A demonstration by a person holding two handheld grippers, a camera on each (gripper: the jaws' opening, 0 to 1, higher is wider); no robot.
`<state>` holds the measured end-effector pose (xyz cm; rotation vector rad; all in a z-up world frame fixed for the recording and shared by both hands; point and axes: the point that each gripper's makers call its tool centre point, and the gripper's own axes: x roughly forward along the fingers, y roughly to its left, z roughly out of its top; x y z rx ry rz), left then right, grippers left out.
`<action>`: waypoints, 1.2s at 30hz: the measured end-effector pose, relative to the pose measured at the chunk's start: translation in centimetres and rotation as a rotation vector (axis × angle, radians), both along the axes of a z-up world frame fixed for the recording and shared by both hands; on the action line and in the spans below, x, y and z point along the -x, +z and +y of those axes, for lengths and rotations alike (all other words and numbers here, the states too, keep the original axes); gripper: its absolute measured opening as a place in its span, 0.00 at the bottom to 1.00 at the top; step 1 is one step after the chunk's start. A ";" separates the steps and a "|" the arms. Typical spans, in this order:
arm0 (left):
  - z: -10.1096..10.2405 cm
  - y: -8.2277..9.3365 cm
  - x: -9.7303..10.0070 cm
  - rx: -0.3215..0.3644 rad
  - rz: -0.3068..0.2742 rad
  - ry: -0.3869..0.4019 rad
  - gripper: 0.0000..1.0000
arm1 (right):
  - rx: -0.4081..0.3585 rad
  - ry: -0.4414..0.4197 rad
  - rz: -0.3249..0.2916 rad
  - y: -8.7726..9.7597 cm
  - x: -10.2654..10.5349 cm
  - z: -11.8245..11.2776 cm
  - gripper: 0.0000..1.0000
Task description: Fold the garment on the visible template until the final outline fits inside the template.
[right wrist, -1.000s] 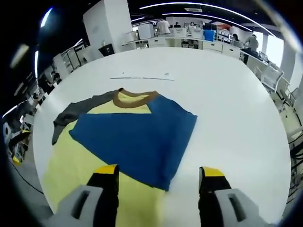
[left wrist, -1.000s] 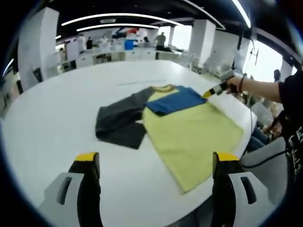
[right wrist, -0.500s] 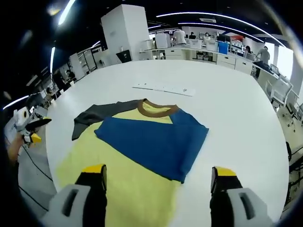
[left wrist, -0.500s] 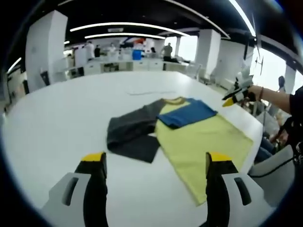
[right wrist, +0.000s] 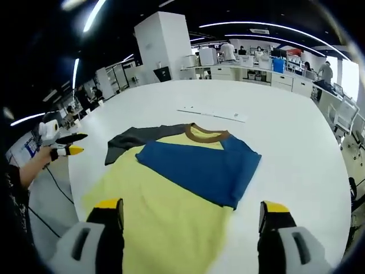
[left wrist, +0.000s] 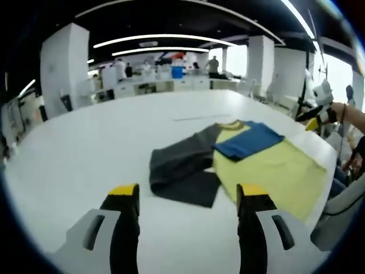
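The garment lies flat on the white table (left wrist: pixel 85 148). Its yellow body (right wrist: pixel 165 200) has a blue sleeve (right wrist: pixel 199 165) folded across the chest below a brown collar (right wrist: pixel 206 134), and a dark grey sleeve (left wrist: pixel 182 171) spreads out to the side. My left gripper (left wrist: pixel 188 197) hangs open above the table, short of the grey sleeve. My right gripper (right wrist: pixel 191 210) is open above the yellow hem and touches nothing. In the left gripper view the right gripper (left wrist: pixel 316 117) is off the table's edge, beyond the blue sleeve (left wrist: pixel 248 141).
A thin white strip (right wrist: pixel 214 114) lies on the table beyond the collar. The left gripper (right wrist: pixel 65 149), in a hand, shows past the table's left rim. Desks, pillars (left wrist: pixel 63 68) and people stand far behind. Bare table surrounds the garment.
Both grippers have drawn back from the garment, so it looks smaller and farther off. The right gripper has lifted away from the blue sleeve. The garment itself has not moved.
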<state>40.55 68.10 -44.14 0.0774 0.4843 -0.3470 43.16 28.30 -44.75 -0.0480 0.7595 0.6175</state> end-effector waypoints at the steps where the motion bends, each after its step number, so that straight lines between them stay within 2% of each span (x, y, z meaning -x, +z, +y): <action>1: 0.2 -0.1 -0.1 0.010 0.001 0.009 0.60 | -0.002 0.003 -0.005 0.1 0.3 0.0 0.99; 3: 0.2 -0.1 -0.3 0.017 0.003 0.011 0.52 | 0.006 0.012 -0.015 0.3 1.4 0.4 0.99; 5: 0.4 -0.3 -0.6 0.009 -0.008 0.021 0.47 | 0.021 0.030 -0.026 0.3 1.7 0.4 0.99; 7: 1.0 -0.9 -1.2 0.012 -0.010 0.042 0.44 | 0.058 0.046 -0.037 0.0 2.1 0.0 0.99; 9: 1.6 -1.7 -1.7 0.003 -0.003 0.051 0.44 | 0.080 0.060 -0.050 0.0 2.8 0.2 0.99; 12: 2.0 -2.7 -2.0 -0.046 0.013 0.045 0.42 | 0.077 0.071 -0.052 0.2 3.5 0.5 0.99; 17: 3.0 -4.2 -3.0 -0.048 0.027 0.066 0.38 | 0.066 0.086 -0.057 0.4 4.2 1.0 0.99; 20: 3.2 -4.2 -3.2 -0.054 0.024 0.074 0.37 | 0.061 0.092 -0.057 0.4 4.8 1.3 0.99; 22: 3.7 -4.8 -3.9 -0.056 0.027 0.080 0.35 | 0.057 0.097 -0.054 0.3 5.0 1.4 0.99; 30: 4.6 -6.5 -4.9 -0.055 0.046 0.105 0.30 | 0.028 0.078 -0.044 0.1 5.8 1.7 0.99; 36: 4.5 -7.0 -5.0 -0.054 0.040 0.097 0.26 | 0.034 0.075 -0.056 0.4 6.5 1.5 0.99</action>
